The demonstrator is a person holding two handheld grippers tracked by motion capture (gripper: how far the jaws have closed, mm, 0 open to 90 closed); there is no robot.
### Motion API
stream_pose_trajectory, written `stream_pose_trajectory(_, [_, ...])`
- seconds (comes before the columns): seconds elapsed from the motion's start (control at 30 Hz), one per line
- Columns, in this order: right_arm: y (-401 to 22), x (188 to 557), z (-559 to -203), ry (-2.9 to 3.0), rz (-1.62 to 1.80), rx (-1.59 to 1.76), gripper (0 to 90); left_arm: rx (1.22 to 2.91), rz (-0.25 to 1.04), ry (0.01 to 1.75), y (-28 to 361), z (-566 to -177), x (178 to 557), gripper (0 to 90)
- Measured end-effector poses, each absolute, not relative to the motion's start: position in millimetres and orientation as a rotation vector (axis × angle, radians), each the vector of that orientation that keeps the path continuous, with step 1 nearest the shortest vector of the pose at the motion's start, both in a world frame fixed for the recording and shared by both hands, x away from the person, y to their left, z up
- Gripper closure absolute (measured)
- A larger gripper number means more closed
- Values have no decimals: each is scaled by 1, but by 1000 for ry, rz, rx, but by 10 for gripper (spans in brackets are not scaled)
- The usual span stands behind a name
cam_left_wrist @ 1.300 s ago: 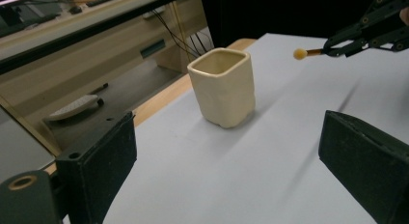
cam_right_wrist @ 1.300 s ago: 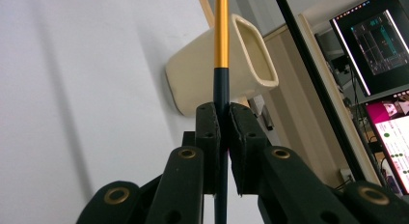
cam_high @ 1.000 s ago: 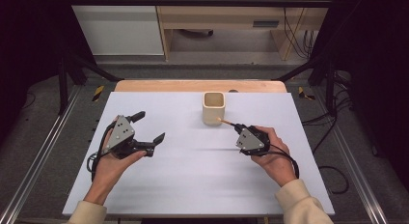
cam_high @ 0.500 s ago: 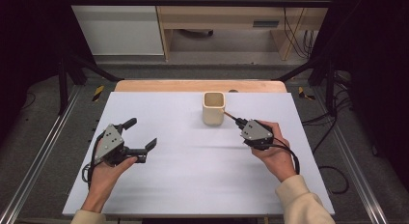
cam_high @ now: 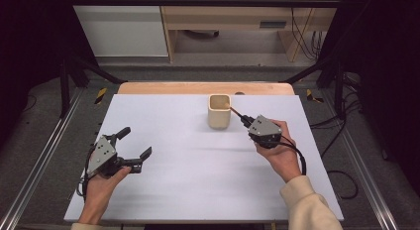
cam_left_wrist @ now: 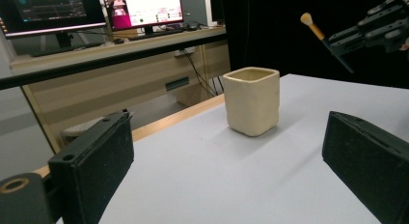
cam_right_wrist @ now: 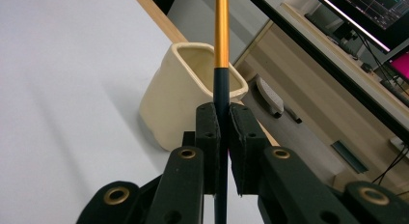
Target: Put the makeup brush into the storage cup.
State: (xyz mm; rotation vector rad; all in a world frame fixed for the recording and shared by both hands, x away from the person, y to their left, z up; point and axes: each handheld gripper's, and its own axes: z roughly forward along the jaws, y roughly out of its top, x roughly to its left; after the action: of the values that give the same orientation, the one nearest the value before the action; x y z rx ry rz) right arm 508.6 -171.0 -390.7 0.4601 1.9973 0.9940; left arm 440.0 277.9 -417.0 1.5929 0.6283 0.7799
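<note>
One cup (cam_high: 219,111) near the table's (cam_high: 198,190) far edge; our right gripper (cam_high: 243,120) clamps a brush (cam_right_wrist: 221,40) over it; left gripper (cam_high: 134,147) gapes empty.

It was a lab: a white tabletop (cam_high: 198,190) stood inside a black metal frame (cam_high: 198,2), with data monitors (cam_left_wrist: 53,9) and loose cables (cam_high: 302,22) behind.

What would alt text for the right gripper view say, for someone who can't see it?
Two black jaws of the right gripper are shut on a thin brush with a dark handle and gold band, pointing up the picture. Behind it a cream square cup stands on the white table, with a wooden desk farther back.
</note>
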Motion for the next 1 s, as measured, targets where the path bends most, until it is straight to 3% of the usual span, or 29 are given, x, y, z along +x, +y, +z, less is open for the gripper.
stream_pose_trajectory(1.0, [-156,529,-398,1883,1372,693,832,1562,780,718,303,-437,425,31])
